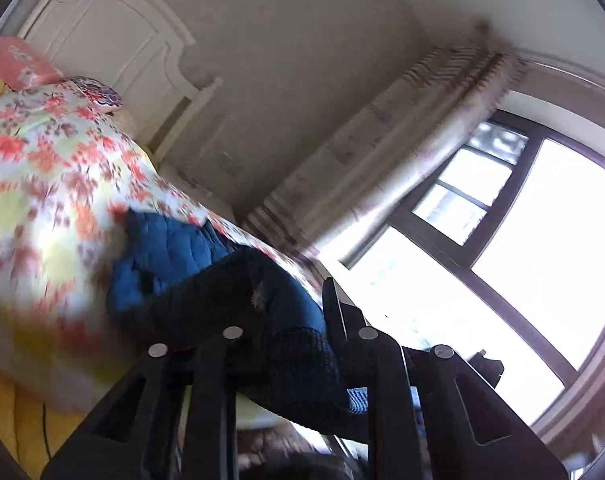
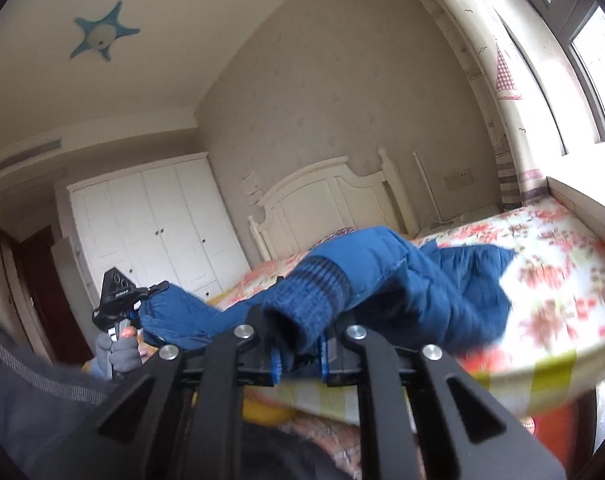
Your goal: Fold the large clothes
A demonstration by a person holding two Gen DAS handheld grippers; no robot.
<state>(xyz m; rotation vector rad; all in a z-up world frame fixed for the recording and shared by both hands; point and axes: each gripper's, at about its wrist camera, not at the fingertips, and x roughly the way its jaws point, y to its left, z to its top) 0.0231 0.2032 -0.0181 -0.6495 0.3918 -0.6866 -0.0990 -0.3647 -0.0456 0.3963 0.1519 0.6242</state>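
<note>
A blue padded jacket (image 2: 430, 280) with dark knitted cuffs hangs stretched between both grippers above the floral bed (image 2: 558, 248). In the right wrist view my right gripper (image 2: 298, 356) is shut on one knitted cuff (image 2: 314, 300). Farther left, a gloved hand (image 2: 122, 354) holds my left gripper (image 2: 142, 300), shut on the jacket's other end. In the left wrist view the jacket (image 1: 170, 252) drapes over my left gripper (image 1: 302, 332). A dark cuff (image 1: 298, 364) is pinched between its jaws and hides one fingertip.
The bed's floral sheet (image 1: 42, 160) fills the left. A white headboard (image 2: 322, 196) and pillows (image 1: 14, 64) stand at its far end. There is a white wardrobe (image 2: 150, 224) at the left, and a bright window (image 1: 502, 220) with a curtain (image 2: 498, 64) on the right.
</note>
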